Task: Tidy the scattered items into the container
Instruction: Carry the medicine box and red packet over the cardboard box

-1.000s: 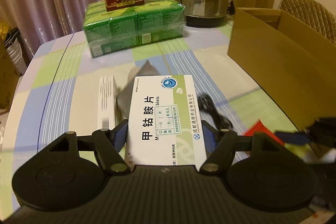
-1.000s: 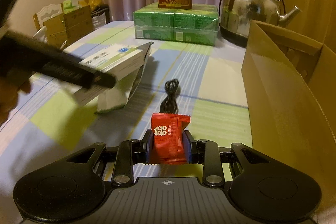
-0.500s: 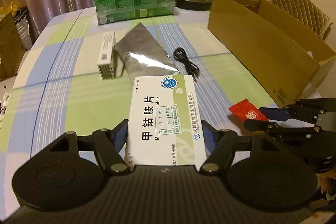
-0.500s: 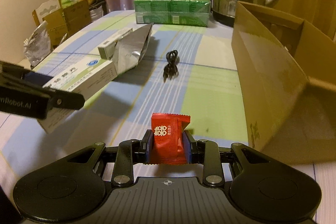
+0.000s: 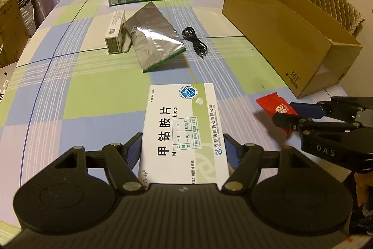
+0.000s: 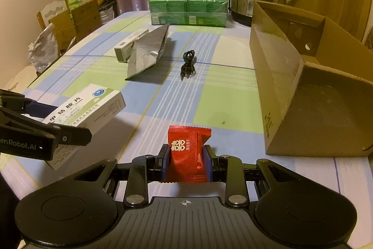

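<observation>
The white medicine box (image 5: pixel 184 132) is clamped in the left hand-held gripper (image 5: pixel 184 153), the red candy packet (image 6: pixel 187 153) in the right hand-held gripper (image 6: pixel 186 163), both above the checked tabletop (image 6: pixel 209 109) near the open cardboard box (image 6: pixel 291 85).

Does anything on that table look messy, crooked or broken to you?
Nothing is broken or spilled. The silver foil pouch lies crumpled and askew, one edge leaning on the narrow white box. A black cable lies loosely coiled beside it. The cardboard box lies on its side, open toward the chair side.
</observation>
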A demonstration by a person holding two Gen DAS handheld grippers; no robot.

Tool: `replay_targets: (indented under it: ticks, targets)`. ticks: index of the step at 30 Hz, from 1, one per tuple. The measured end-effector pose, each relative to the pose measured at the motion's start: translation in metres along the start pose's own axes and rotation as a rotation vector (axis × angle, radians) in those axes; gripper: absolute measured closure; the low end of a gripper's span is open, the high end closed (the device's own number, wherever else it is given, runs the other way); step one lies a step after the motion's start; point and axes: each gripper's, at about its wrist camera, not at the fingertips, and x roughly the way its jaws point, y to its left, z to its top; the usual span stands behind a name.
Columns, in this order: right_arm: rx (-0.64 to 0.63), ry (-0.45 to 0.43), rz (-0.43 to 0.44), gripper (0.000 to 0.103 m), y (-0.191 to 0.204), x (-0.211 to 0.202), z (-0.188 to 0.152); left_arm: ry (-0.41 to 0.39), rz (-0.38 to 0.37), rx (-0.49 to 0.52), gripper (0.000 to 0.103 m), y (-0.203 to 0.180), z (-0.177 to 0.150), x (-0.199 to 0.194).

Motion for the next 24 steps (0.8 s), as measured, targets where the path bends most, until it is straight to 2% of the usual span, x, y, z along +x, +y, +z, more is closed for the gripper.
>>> replay_targets:
  ticks: [14,24]
  targets:
    - [-0.001,-0.013,-0.008,0.076,0.000,-0.014,-0.001,0.002,-0.006,0.007,0.036,-0.009,-0.009,-0.011]
    - [-0.014,-0.059,-0.009,0.076,0.000,-0.027,0.008,-0.013,-0.009,0.019,0.036,-0.016,-0.005,-0.018]
